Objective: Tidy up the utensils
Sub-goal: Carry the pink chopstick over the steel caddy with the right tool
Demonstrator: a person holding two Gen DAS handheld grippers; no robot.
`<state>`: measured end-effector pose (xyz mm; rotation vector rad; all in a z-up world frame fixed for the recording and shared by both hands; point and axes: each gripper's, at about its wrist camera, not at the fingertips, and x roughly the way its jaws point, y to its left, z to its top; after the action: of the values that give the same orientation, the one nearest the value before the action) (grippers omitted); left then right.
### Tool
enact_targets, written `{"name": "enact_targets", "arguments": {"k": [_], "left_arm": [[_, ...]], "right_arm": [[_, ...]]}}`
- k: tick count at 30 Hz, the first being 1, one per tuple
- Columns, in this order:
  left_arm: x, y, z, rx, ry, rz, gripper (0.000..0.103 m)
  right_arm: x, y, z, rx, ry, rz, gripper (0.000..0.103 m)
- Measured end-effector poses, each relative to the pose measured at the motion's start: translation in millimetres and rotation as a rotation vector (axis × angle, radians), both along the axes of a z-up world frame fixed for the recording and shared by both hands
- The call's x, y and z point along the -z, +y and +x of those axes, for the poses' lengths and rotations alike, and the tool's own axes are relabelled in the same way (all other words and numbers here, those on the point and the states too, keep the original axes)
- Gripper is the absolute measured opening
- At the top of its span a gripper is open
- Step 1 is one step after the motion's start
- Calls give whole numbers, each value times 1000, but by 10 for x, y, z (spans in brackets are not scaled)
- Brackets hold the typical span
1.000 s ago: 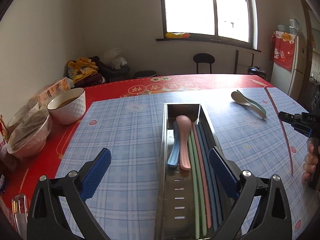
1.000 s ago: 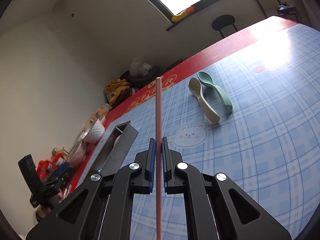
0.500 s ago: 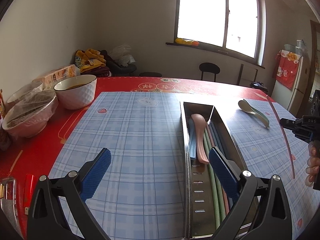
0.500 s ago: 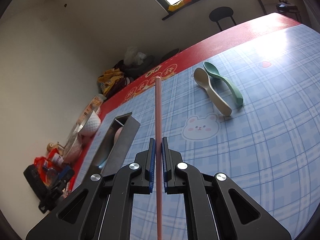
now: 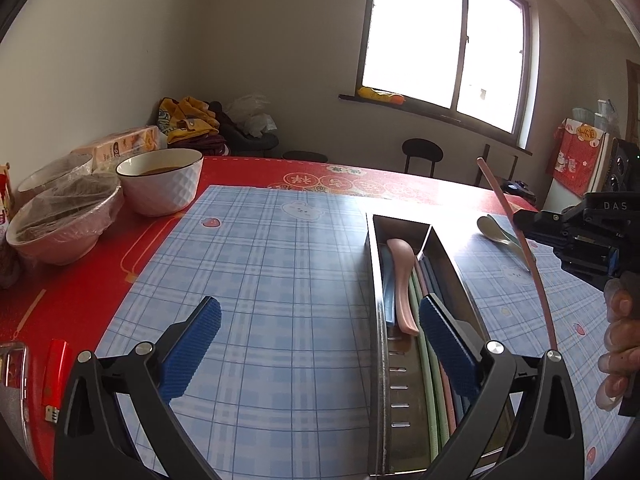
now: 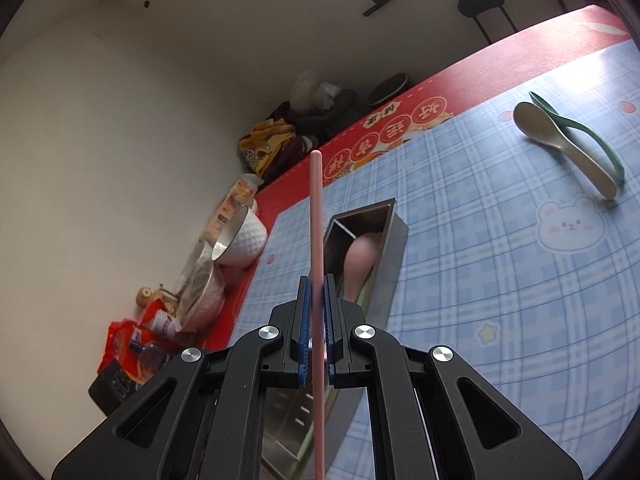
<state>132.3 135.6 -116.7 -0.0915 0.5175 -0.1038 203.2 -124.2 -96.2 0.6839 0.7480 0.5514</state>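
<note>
Right gripper [image 6: 316, 320] clamped on pink chopstick [image 6: 316, 216], hovering above near end of steel tray [image 6: 394, 240], stick's long axis roughly parallel to tray's length; left gripper [image 5: 320, 344] apart, empty, straddling tray's left wall.

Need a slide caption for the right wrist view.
Right gripper clamps long pink chopstick above stainless steel utensil tray.

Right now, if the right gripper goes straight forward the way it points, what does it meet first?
Probably the metal utensil tray: the right gripper, shut on the pink chopstick, points down toward its open top, where a pink spoon lies. Depth is unclear.
</note>
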Motion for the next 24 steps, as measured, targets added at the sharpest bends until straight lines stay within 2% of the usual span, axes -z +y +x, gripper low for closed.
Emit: {"name": "enact_targets", "arguments": {"k": [6, 13, 24], "left_arm": [[22, 74, 29, -28, 23, -31, 97], [8, 81, 11, -31, 15, -37, 97], [13, 101, 14, -33, 16, -45, 97]], "right_arm": [[142, 265, 100, 32, 41, 29, 6], [275, 468, 71, 34, 55, -55, 6], [405, 507, 1, 43, 78, -151, 6]]}}
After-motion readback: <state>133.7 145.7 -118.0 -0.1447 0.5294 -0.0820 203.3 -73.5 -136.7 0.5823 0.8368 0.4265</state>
